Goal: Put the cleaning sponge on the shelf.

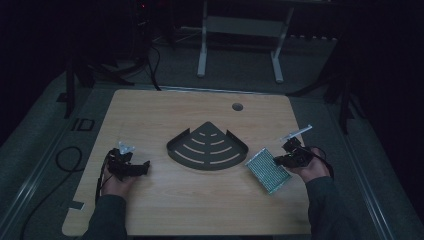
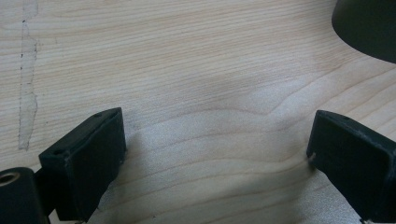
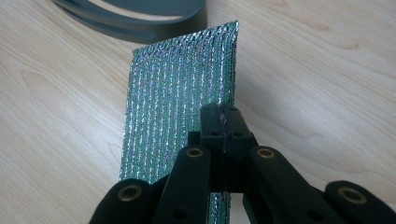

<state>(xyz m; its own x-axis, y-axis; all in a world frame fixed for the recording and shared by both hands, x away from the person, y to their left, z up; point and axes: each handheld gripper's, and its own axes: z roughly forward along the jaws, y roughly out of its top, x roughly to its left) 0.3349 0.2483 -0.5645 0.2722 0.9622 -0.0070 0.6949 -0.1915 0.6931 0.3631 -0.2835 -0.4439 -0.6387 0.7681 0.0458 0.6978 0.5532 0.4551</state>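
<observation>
A glittery green-silver scouring pad [image 1: 268, 170] lies right of centre on the wooden table, tilted up at its right edge. My right gripper [image 1: 280, 160] is shut on that edge; in the right gripper view the jaws pinch the scouring pad [image 3: 180, 102] near its side, and my right gripper [image 3: 223, 119] points toward the dark tray. A dark quarter-round slotted tray [image 1: 207, 146] sits mid-table, its rim [image 3: 140, 21] just beyond the pad. My left gripper [image 1: 142, 168] rests low at the table's left, open, with bare wood between its fingers [image 2: 88, 154].
The wooden table [image 1: 165, 200] has a cable hole [image 1: 237, 106] at the back. A corner of the dark tray [image 2: 369, 28] shows ahead of the left gripper. A white desk frame [image 1: 240, 30] stands beyond the table. Cables [image 1: 65, 160] trail on the floor at left.
</observation>
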